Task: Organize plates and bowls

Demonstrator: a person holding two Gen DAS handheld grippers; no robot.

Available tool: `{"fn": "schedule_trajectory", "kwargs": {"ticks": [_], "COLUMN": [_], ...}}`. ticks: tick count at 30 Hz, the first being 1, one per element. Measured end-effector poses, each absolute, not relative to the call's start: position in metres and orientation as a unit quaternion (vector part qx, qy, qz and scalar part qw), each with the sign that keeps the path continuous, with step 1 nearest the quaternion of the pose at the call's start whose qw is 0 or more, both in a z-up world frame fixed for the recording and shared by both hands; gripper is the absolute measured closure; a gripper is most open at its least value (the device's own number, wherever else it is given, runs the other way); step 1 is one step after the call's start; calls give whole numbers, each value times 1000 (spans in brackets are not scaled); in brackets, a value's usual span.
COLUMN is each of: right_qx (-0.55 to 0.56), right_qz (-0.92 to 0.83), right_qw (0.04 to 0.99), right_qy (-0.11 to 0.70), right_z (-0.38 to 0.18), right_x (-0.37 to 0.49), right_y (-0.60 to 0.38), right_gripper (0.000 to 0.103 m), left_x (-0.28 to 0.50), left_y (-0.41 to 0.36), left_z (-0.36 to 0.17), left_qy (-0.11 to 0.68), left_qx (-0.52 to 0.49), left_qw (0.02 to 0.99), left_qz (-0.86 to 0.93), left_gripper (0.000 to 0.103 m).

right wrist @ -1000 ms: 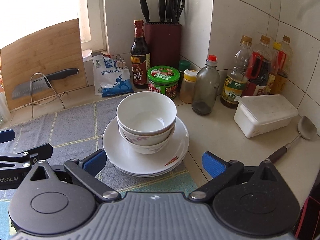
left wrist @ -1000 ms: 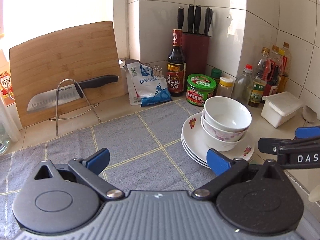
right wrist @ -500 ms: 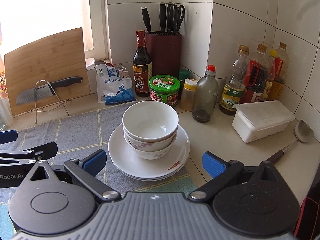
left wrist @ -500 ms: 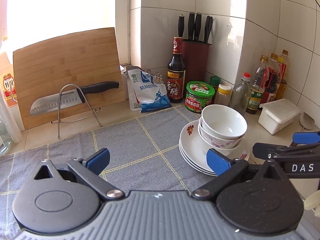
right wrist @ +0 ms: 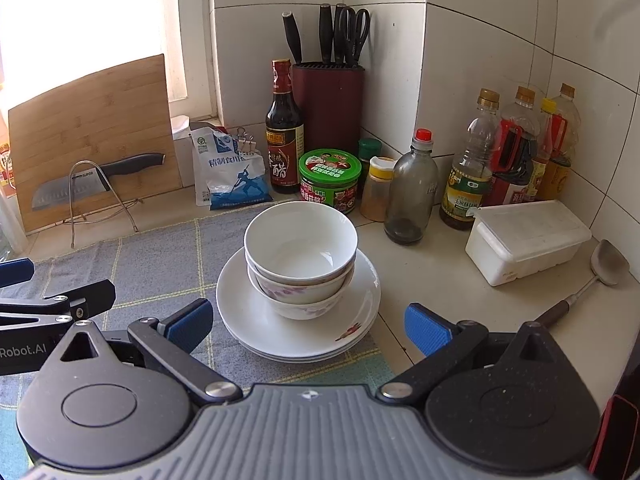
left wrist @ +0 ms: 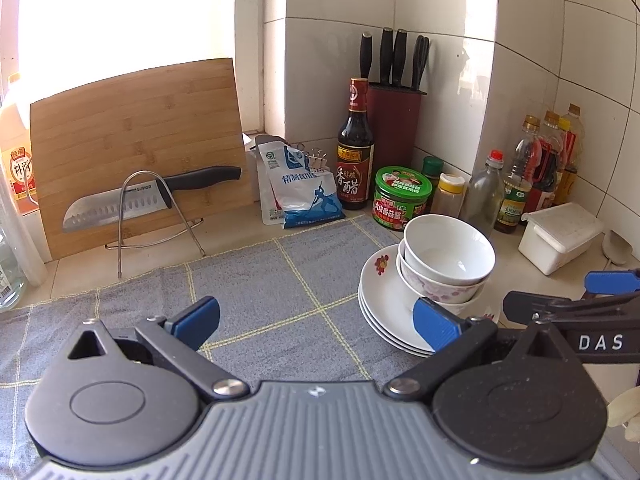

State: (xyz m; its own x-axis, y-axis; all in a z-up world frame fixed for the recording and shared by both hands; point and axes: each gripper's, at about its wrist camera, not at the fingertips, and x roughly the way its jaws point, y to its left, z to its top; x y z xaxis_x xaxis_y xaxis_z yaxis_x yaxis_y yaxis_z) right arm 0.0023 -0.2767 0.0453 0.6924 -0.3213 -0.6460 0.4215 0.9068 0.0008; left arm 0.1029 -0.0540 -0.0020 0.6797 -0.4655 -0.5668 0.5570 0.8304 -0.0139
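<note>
Two bowls (right wrist: 300,252) stacked. Maybe three plates (right wrist: 298,336) under them, edges hard to count. One big knife (right wrist: 96,180). One spoon (right wrist: 592,276). One white box (right wrist: 528,240).

Both grippers sit farther back and higher than a second ago: the stacked bowls (right wrist: 300,264) and plates (right wrist: 298,332) appear smaller, with more tiled wall showing above.

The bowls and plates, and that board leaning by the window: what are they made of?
The bowls and plates look like glazed ceramic, perhaps porcelain: glossy white with bright highlights and printed flowers. The board looks like bamboo or wood: matte tan strips with visible grain. The cloth beneath seems woven fabric, grey and fuzzy.
</note>
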Motion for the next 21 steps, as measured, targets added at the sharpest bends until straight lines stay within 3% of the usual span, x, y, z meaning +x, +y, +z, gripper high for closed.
{"fn": "schedule_trajectory", "kwargs": {"ticks": [21], "right_qx": [63], "right_qz": [-207], "right_qw": [917], "right_qy": [334], "right_z": [49], "right_x": [7], "right_y": [-272], "right_gripper": [0], "left_x": [105], "left_y": [-52], "left_z": [-2], "left_qy": [286], "left_qx": [76], "left_qw": [915], "left_qz": [-275], "left_gripper": [1]}}
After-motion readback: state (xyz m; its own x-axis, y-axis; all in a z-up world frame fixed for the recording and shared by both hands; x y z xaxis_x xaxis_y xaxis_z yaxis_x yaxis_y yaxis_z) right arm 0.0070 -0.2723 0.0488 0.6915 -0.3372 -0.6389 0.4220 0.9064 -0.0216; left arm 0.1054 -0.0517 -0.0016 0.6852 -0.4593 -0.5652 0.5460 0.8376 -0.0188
